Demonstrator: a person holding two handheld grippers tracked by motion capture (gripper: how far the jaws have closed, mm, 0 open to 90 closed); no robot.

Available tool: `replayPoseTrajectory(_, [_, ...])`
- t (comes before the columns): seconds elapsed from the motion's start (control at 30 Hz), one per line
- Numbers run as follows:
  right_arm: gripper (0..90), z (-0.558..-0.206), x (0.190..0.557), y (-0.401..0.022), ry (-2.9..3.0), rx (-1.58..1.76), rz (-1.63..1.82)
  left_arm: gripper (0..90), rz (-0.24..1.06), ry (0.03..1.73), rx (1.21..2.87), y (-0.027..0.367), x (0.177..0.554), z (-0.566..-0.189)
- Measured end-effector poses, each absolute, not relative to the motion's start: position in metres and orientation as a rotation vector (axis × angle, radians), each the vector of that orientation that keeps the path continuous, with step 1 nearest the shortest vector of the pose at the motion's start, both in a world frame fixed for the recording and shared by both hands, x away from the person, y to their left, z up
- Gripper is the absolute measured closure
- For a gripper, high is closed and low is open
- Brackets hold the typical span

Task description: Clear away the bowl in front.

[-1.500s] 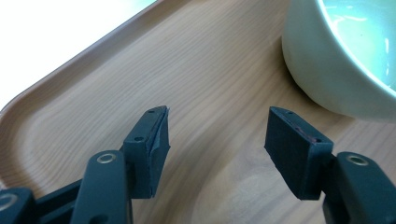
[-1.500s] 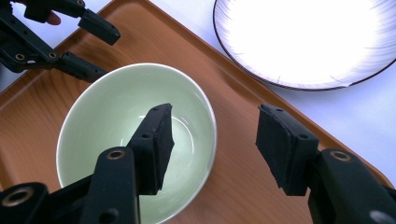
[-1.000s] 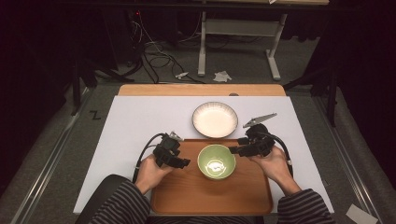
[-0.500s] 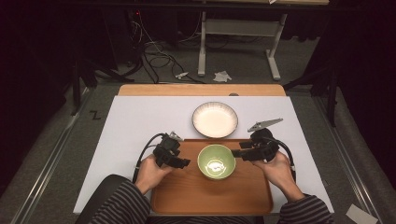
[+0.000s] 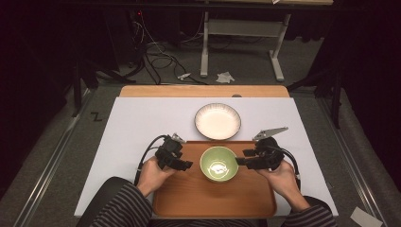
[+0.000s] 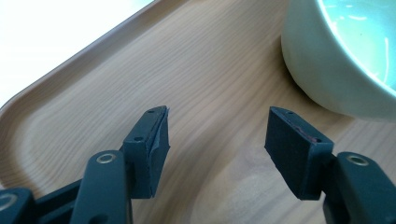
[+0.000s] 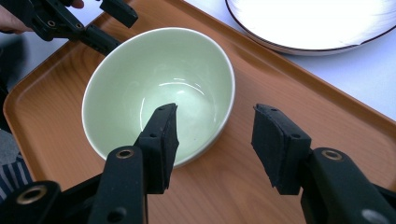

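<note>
Right gripper [image 7: 212,140] closing, jaws astride green bowl [image 7: 159,88] rim, left gripper [image 6: 217,140] open over tray [image 6: 93,93].

So there's a white-topped rectangular table [image 5: 142,127] with a shallow white round plate [image 5: 218,121] and a brown wooden tray [image 5: 189,198] sitting right on it.

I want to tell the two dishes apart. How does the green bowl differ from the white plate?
The bowl is pale green and deep; the plate is white, dark-rimmed and shallow. The bowl stands on the tray; the plate lies on the white table, just beyond the tray. The bowl looks smaller across than the plate. Both are round and empty.
</note>
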State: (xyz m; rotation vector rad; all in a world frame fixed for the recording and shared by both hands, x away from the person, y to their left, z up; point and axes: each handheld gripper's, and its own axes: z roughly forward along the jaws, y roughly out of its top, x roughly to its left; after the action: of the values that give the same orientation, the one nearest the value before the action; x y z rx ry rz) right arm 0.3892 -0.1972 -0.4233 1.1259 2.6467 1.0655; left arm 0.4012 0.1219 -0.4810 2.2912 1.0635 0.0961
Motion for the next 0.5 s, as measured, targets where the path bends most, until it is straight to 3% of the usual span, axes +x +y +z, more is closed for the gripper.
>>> replayPoseTrajectory(0.5, [52.5,-0.436,0.382,-0.202,2.645,1.154,1.071,39.6,0.096,1.066,2.291,0.122,0.401,-0.481])
